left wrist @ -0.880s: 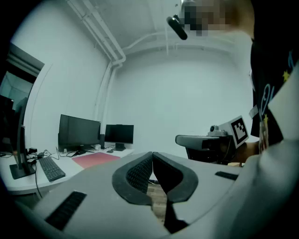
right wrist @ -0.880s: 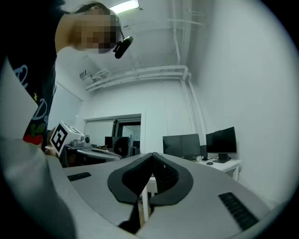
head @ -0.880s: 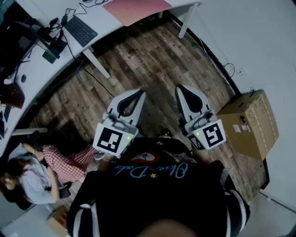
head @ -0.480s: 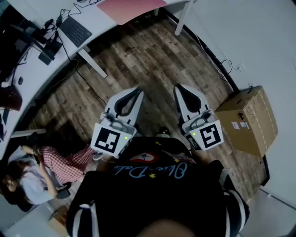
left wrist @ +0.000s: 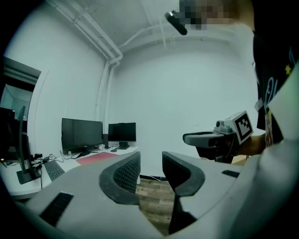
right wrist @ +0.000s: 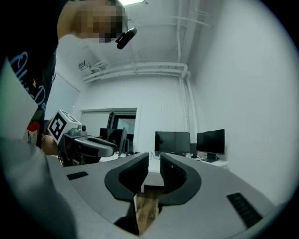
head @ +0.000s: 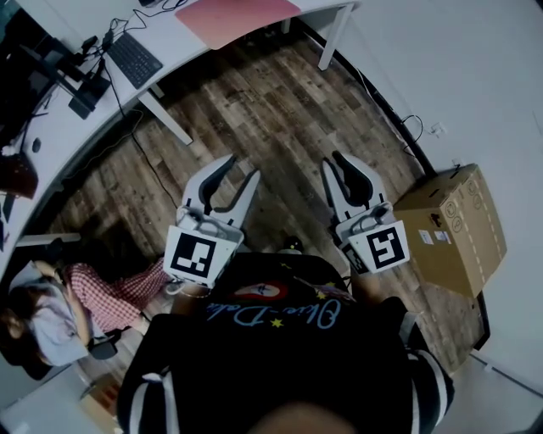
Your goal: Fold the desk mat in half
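Standing on the wood floor (head: 254, 110) and well apart from the work, the person holds both grippers out at chest height, roughly level and side by side. It reads as a carrying posture for the approach, not a working one. The left gripper (head: 242, 167) has its jaws spread to a moderate gap with only floor showing between the ribbed pads. Nothing is in its grasp, and it looks readied to take an edge. The right gripper (head: 333, 161) is drawn in to a slim slit, also empty, so neither tool has any hold on anything yet. The desk mat (head: 237, 15), a pink sheet, lies on the curved white desk (head: 174, 38) at the far side of the room, near the desk's corner and beside a black keyboard (head: 134, 59). It seems to lie flat and unfolded, though the picture's top edge cuts off its far part, so that is hard to confirm. The fold has therefore not begun. The likely next need is to close the distance and bring each gripper to a corner of one short edge. A cardboard box (head: 454, 229) sits against the wall to the person's right, and another person (head: 51, 314) sits low at the left — both clear of the direct path to the desk.
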### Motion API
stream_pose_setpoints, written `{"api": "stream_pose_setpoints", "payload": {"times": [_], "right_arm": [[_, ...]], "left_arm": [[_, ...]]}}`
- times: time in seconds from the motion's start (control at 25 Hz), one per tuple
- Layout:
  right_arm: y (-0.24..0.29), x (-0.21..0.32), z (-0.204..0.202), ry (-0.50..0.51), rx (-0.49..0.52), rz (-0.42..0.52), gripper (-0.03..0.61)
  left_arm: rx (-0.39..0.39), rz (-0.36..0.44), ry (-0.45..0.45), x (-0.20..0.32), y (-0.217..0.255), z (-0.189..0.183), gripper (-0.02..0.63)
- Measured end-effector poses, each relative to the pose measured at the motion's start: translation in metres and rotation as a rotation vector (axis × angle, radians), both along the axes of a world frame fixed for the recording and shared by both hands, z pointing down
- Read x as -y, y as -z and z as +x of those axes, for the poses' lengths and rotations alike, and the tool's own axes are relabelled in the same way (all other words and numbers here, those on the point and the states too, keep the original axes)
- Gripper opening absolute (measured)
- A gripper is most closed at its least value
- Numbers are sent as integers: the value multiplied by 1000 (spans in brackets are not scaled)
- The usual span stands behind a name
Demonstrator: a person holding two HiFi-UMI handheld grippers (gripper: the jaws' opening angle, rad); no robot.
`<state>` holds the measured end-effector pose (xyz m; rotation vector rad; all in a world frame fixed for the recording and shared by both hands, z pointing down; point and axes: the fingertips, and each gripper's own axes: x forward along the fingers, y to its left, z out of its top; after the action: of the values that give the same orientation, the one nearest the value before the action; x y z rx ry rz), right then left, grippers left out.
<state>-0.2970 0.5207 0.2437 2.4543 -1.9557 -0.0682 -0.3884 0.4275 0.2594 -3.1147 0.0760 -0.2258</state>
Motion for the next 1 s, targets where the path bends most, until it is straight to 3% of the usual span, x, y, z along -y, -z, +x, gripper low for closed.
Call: {"api": "stream_pose_setpoints", "payload": {"times": [0.08,0.56,1.0], "right_arm": [[-1,-8,7,5,-7,-4,61],[-20,-61,47,36,3,-29,82],[-30,-42,85,2,-13,-71,87]], "left_arm": [[-4,-2,17,-4,-1,3,127],[35,33,124,-43,-15,7,133],[60,26,106,1,-31,56,140]]}}
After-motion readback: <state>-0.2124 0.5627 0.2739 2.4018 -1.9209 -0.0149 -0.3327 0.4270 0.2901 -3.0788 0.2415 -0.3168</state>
